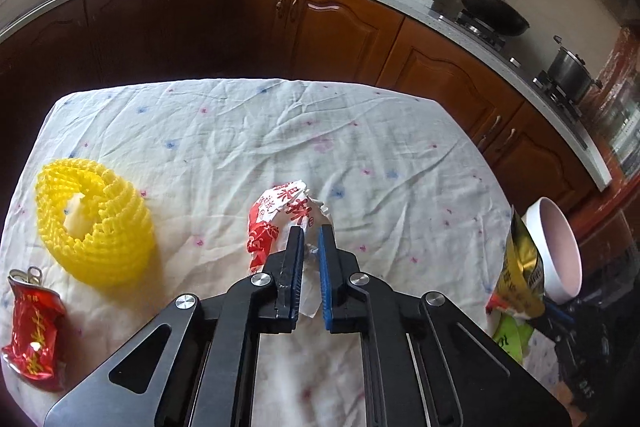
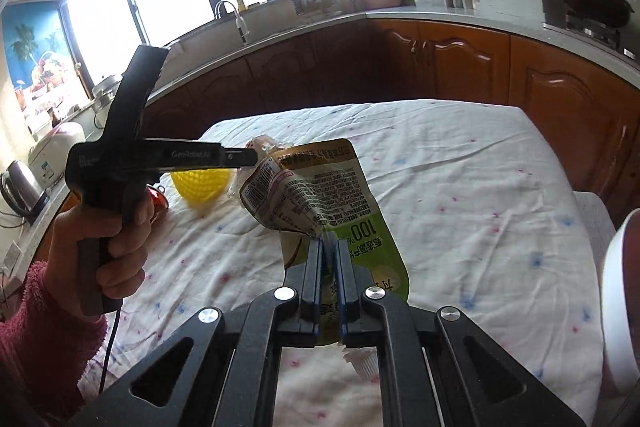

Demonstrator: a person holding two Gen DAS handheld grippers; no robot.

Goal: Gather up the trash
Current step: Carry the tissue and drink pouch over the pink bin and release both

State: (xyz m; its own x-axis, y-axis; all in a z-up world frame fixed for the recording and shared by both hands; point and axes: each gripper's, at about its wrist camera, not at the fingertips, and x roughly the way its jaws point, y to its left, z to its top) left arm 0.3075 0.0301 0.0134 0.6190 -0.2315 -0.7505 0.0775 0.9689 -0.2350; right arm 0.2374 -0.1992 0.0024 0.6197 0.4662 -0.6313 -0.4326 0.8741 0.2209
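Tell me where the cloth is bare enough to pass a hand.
The far half of the tablecloth is bare, beyond the yellow foam net and the red-and-white wrapper, and so is the stretch right of the wrapper. The near left is crowded: the net and the crushed red can.

Both wrist views look forward, close over the cloth-covered bench [image 1: 240,131] toward the kitchen counter [image 2: 440,14], shared by both
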